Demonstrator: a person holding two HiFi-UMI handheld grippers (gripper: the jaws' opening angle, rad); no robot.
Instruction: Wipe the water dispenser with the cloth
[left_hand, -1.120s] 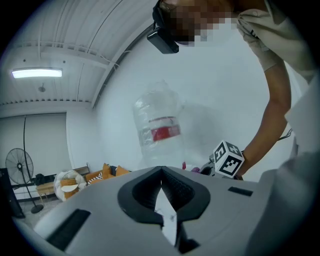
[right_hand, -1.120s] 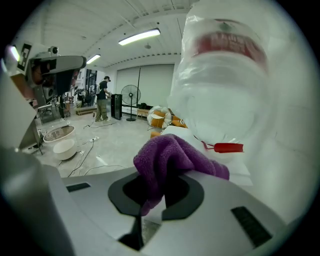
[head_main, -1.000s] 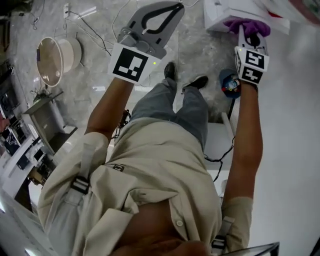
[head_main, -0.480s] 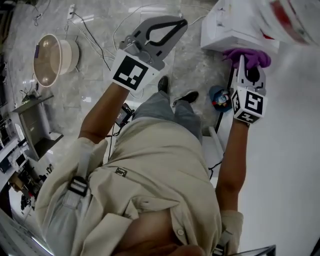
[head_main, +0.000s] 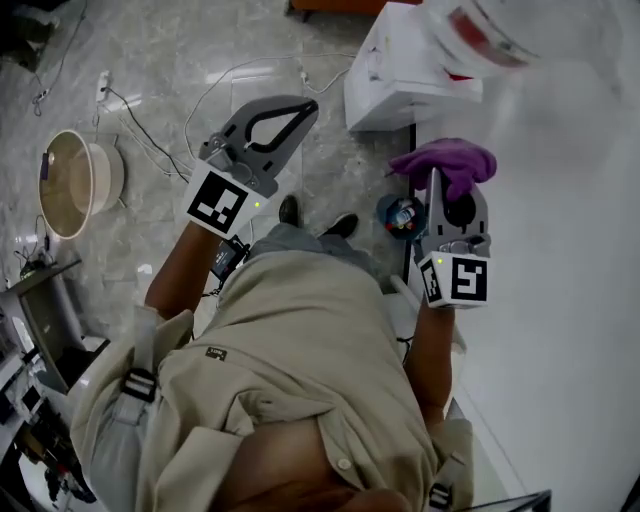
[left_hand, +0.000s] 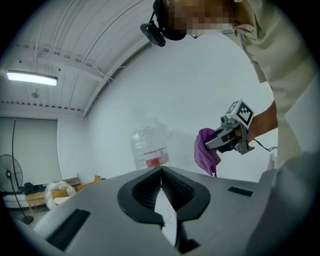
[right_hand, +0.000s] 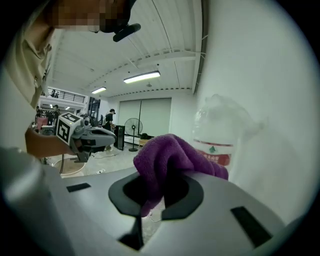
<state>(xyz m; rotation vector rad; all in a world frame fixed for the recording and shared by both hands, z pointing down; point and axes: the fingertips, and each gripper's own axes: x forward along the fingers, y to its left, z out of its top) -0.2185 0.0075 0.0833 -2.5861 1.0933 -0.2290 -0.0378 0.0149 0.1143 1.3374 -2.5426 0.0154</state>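
Observation:
The white water dispenser (head_main: 395, 75) stands at the top of the head view, its clear bottle (head_main: 500, 30) with a red label on top. My right gripper (head_main: 452, 195) is shut on the purple cloth (head_main: 445, 162), held in the air below the dispenser and apart from it. The right gripper view shows the cloth (right_hand: 170, 155) bunched between the jaws, with the bottle (right_hand: 220, 135) beyond it. My left gripper (head_main: 308, 105) is shut and holds nothing, raised left of the dispenser. In the left gripper view the bottle (left_hand: 150, 147) and the cloth (left_hand: 206, 152) show ahead.
A white wall (head_main: 570, 300) runs along the right side. On the marble floor lie a round basin (head_main: 75, 180), loose cables (head_main: 200, 95) and a small blue object (head_main: 400, 215) by the person's shoes (head_main: 320, 220). A standing fan (right_hand: 132, 127) is far off.
The right gripper with the cloth has come off the dispenser's top and drawn back toward the person. The left gripper has dropped lower and to the left in view.

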